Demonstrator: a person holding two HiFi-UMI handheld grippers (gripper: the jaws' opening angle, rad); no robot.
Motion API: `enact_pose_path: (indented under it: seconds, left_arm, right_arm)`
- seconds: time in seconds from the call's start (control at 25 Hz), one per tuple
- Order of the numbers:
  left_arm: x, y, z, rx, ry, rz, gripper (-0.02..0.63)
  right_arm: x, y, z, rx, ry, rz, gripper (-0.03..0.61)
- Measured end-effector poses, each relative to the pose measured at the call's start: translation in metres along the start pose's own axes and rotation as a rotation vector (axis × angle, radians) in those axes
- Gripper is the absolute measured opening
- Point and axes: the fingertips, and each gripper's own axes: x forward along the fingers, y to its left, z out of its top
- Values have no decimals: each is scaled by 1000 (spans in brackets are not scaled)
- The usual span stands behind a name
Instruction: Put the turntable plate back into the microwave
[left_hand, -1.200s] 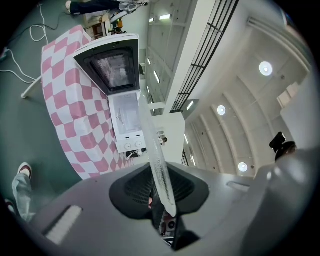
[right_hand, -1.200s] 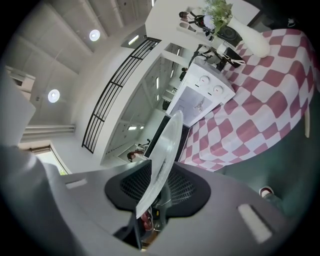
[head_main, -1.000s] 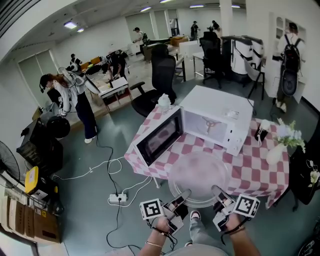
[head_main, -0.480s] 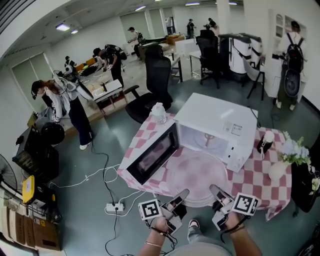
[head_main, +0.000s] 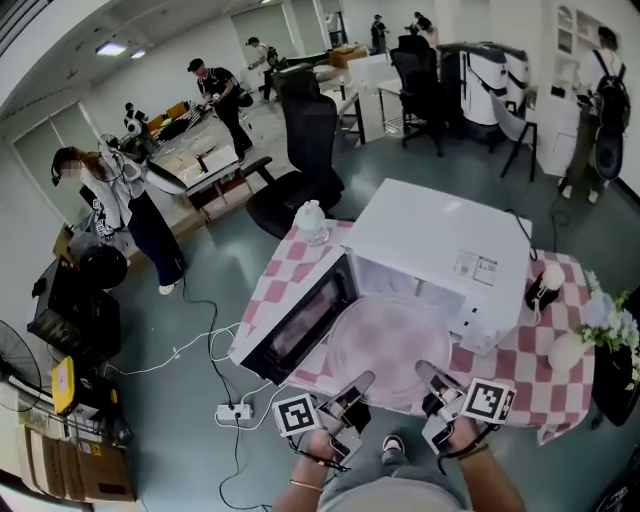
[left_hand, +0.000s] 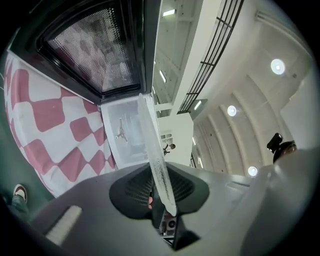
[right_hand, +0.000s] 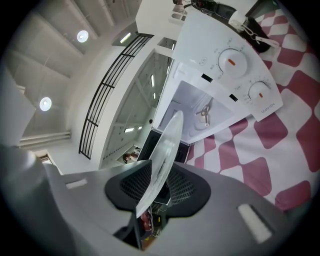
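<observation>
In the head view, the plate (head_main: 390, 340) has travelled forward within the last second. It was out over the near edge of the table (head_main: 525, 380) and now has its far rim at the mouth of the microwave (head_main: 440, 235). The left gripper (head_main: 358, 383) and right gripper (head_main: 432, 376) have kept the same holds on its near rim, one at each side, with the plate stretching away ahead of both. The open door (head_main: 295, 325) hangs out ahead and to the left of the left gripper, clear of the plate's path. In the left gripper view, the jaws of the left gripper (left_hand: 159, 192) are clenched on the plate (left_hand: 152, 155), seen edge-on, and the cavity (left_hand: 125, 132) lies straight ahead past its far rim. In the right gripper view, the right gripper (right_hand: 159, 187) likewise grasps the rim of the plate (right_hand: 165, 150), and the cavity (right_hand: 200, 115) is ahead and slightly to the right, under the dials. The carry looks nearly over. What likely remains is to slide the plate in level and seat it on the floor hub. The main risk is the rim clipping the opening's frame.
</observation>
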Motion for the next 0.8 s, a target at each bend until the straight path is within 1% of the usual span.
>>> enact_pose_path:
  seconds: [0.04,0.08,0.16,0.2,0.28,0.32,0.4,0.52,0.64,0.68,0.76,0.8]
  left_arm:
    - [2,1,2,1,7,-1,55]
    - [3,3,3,4,15,0,55]
    - [4,10,8,-2,25,9,54]
    - [5,12,12,-8,29,10,52]
    - [9,12,18,-28,36,-8,52]
    - [11,12,19,-45,37,-21,52]
    - [12,14,22,-67,36,-37,48]
    - [17,16,25,-72,42,-56,46]
    - [21,23,22,-94,49,-58,46]
    - [22,26,22,-97,53,-56,46]
    - [23,31,22,-100,60,-58,46]
    - [24,33,22,-102,63,-57,44]
  right_arm:
    - [4,1,2,-17,2,22,92]
    - [6,-1,2,-15,4,23,92]
    - [8,-11,0,22,3,-30,92]
    - [11,-12,2,25,-2,-41,92]
    - [20,-5,7,-12,-15,-2,92]
    - [21,-4,8,-18,-18,-1,92]
    - [21,-8,7,11,-21,-44,92]
    - [22,-14,9,25,-34,-80,92]
    - [25,-13,13,-12,-44,-39,92]
    - [25,-17,12,2,-45,-59,92]
    - [21,-30,7,50,-46,-128,92]
    - [21,-33,6,58,-47,-141,92]
